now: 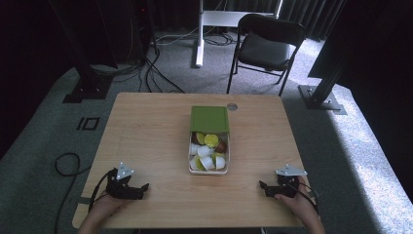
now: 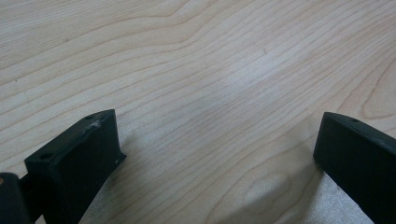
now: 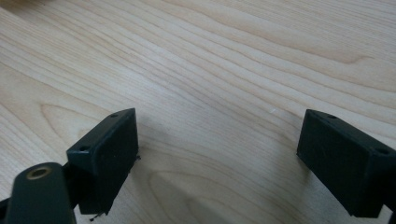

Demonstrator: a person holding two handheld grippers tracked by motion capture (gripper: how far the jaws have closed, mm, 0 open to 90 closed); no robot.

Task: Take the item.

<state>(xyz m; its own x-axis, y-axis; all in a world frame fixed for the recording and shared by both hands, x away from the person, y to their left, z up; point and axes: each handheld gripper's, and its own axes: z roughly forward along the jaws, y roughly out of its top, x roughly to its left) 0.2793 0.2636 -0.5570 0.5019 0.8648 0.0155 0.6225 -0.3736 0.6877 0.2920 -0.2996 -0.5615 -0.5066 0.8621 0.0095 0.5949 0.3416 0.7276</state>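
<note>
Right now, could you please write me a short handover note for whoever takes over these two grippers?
Left gripper: open, holding nothing, low over the wooden table near its front left corner.
Right gripper: open, holding nothing, low over the table near its front right.
Things: the white box sits mid-table, full of small capsules in white, lime and brown. Its green lid covers the far part, leaving the near part open.
Done: nothing visibly taken out; no capsules lie on the table.
Left: probably reach for the box; neither gripper is near it yet.
</note>
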